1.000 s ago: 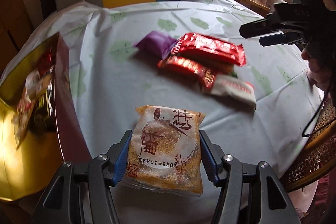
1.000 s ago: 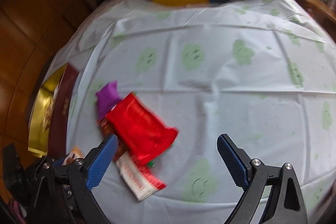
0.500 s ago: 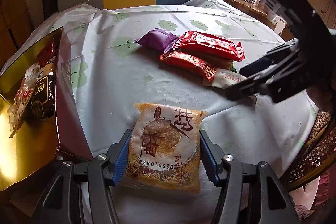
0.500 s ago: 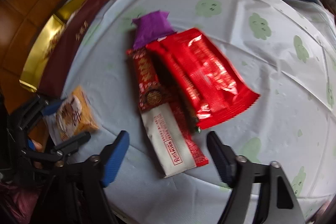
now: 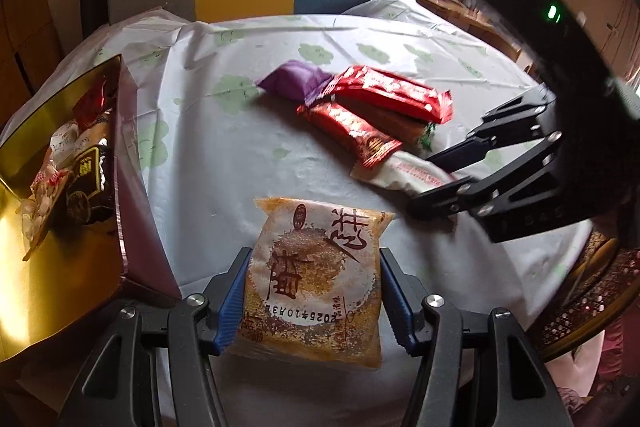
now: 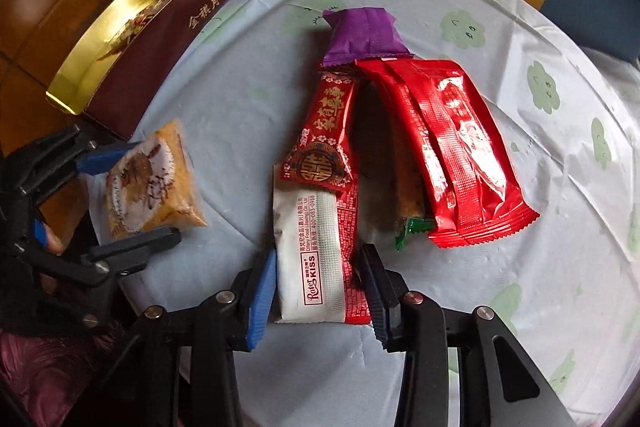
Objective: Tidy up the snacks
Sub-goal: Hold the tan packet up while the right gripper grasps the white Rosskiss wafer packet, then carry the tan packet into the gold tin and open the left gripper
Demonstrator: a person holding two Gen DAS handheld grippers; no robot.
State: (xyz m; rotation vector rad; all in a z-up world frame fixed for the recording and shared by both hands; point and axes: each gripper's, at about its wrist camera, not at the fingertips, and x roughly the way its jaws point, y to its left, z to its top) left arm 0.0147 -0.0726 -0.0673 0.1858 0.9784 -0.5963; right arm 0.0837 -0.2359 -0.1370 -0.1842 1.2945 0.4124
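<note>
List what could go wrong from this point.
1. The right gripper has just been closing on the white Kiss packet, whose far end lies under the red patterned bar; lifting may drag or scatter the pile.
2. The left gripper pinches the orange pastry pack by its edges; it could slip before reaching the gold box.

A table under a pale cloth (image 6: 460, 307) with green prints bears a gold-lined box (image 6: 160, 39) at its edge and a heap of snack packets (image 6: 400, 131) in the middle.
</note>
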